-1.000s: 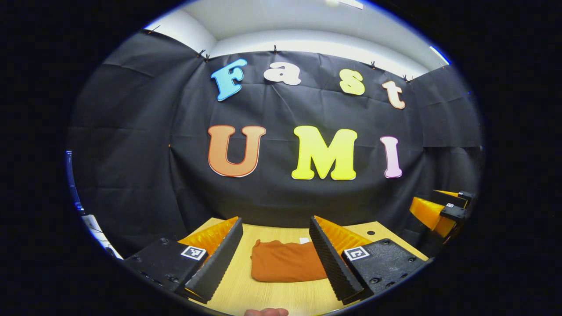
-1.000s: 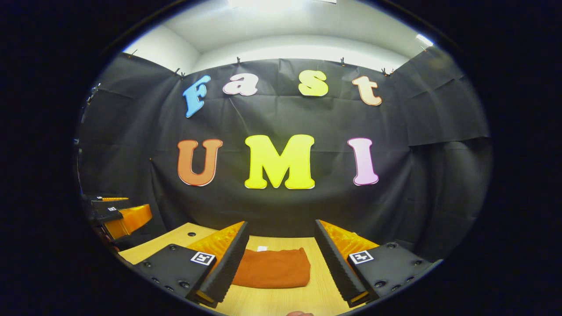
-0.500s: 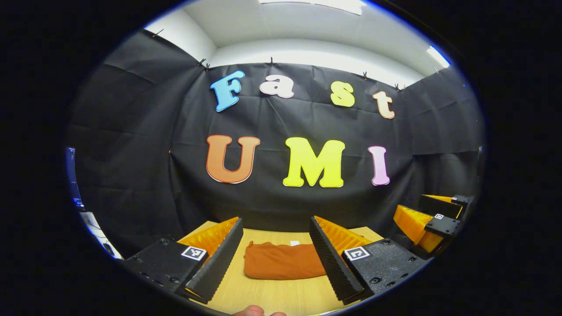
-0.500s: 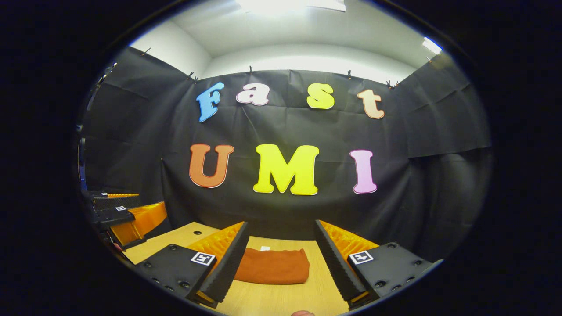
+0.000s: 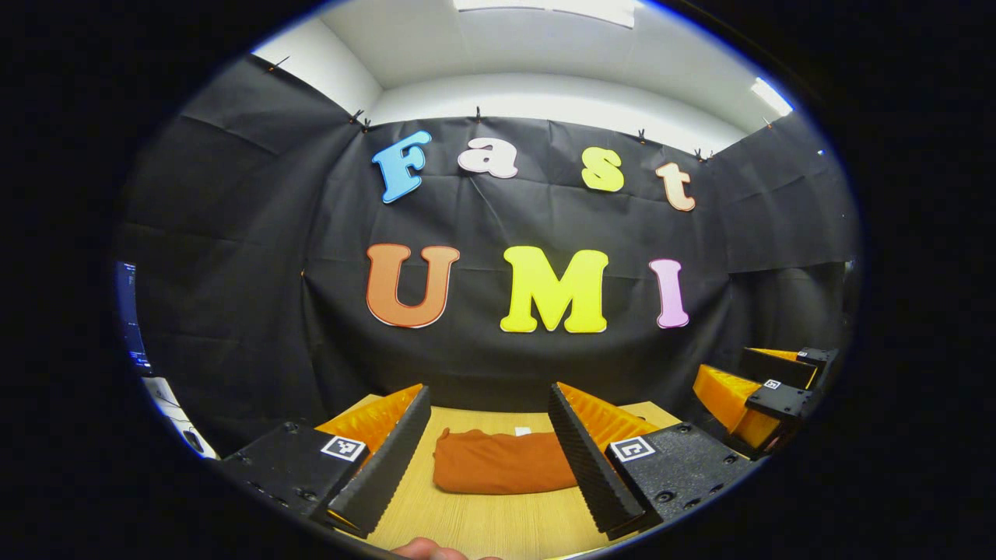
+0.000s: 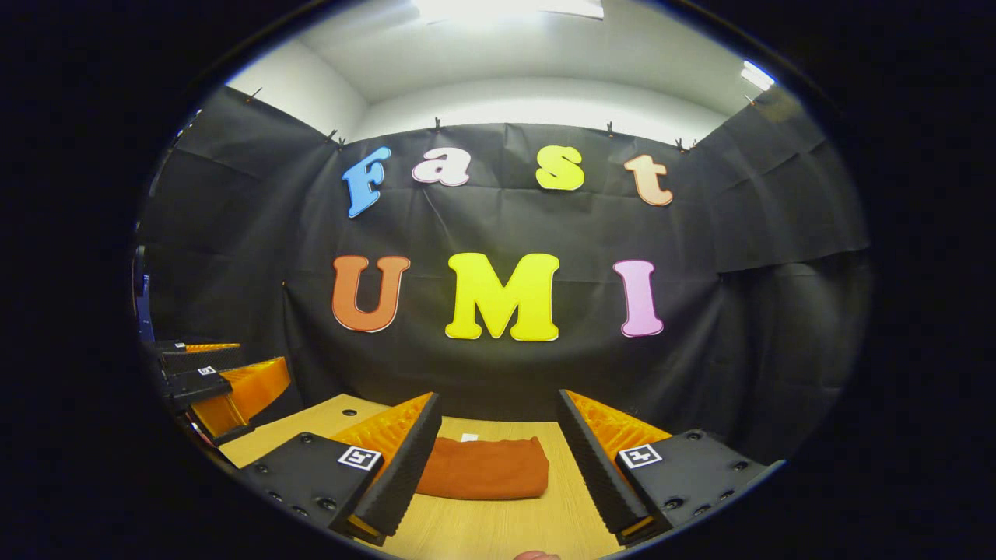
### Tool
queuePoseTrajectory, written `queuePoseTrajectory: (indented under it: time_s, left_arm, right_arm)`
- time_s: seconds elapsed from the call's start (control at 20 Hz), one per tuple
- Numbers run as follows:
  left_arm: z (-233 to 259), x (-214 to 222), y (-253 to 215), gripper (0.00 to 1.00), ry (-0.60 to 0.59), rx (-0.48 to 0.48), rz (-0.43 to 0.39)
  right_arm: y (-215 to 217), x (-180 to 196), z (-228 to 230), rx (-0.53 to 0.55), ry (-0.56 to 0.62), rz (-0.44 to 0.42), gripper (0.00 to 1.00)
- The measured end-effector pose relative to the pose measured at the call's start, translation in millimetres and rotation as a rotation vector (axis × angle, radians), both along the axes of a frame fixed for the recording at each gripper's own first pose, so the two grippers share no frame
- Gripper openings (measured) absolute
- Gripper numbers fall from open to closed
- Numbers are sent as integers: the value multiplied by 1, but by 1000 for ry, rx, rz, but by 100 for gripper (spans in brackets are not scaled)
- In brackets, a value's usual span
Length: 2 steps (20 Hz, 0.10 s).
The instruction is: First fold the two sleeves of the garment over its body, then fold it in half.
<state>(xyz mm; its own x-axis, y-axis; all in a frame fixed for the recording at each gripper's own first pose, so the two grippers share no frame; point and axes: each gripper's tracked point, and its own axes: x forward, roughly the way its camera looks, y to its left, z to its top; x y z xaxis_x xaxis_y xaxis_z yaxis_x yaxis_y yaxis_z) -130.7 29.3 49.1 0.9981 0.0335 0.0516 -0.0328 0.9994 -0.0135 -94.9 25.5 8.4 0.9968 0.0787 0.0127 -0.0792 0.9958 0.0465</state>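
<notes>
Left gripper view has the left gripper [image 5: 489, 459] at six o'clock, its two fingers spread wide with nothing between the pads, and the gap frames the orange garment [image 5: 502, 470] lying farther out on the wooden table [image 5: 482, 529]. The cloth sits as a compact folded bundle with a rounded fold at its nine o'clock end, and a small white tag [image 5: 522, 430] peeks out at its far edge toward twelve o'clock. No sleeve sticks out, so the folds look done; the parted, raised fingers fit a hand backing clear so the stack is not dragged open. A bit of the person's hand [image 5: 424, 550] shows at the very bottom. Out at four o'clock hangs the right gripper [image 5: 766, 389], well apart from the cloth.

Right gripper view tells the same story: the right gripper [image 6: 498, 459] is spread and empty at six o'clock, with the garment [image 6: 486, 476] flat on the table [image 6: 482, 537] beyond the fingertips, touching neither. At eight o'clock the left gripper [image 6: 214, 381] waits off the table's edge. Both tools held off to either side leave the bundle undisturbed; whether its layers are square underneath cannot be told from here.
</notes>
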Motion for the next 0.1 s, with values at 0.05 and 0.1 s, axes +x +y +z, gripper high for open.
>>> queuePoseTrajectory:
  time_s: [0.05,0.1]
  left_arm:
    - [0,0,-2,98,-3,0,-8]
    - [-1,-1,-3,98,-6,0,-14]
  right_arm:
    - [-2,1,-3,0,2,0,93]
    - [-3,2,-6,-3,4,-1,94]
